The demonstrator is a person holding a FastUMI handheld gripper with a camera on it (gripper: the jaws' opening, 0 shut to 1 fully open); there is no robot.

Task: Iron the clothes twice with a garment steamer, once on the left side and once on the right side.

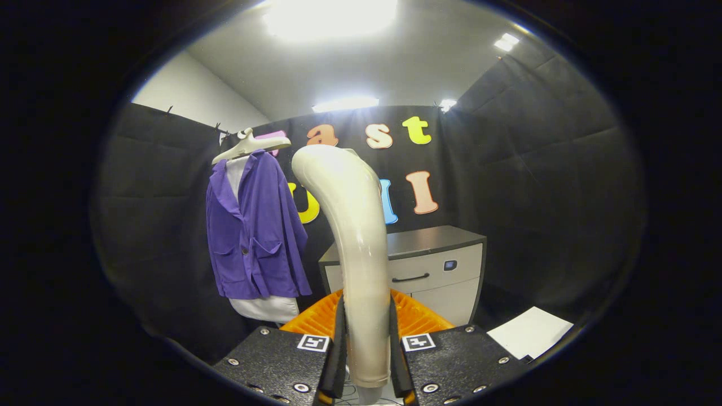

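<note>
Gripper (pixel 365 338) clamped on smooth, glossy curved steamer handle (pixel 352 225), both fingers pressing. Purple jacket (pixel 254 237), soft cloth with 2 pockets, hanging on pale hanger (pixel 251 145), beyond fingers, left of handle.

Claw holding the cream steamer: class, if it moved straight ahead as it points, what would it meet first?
Probably the grey-topped white cabinet, standing right beyond the claw and its cream curved steamer. The purple jacket hangs off to one side. Depth is unclear here.
</note>
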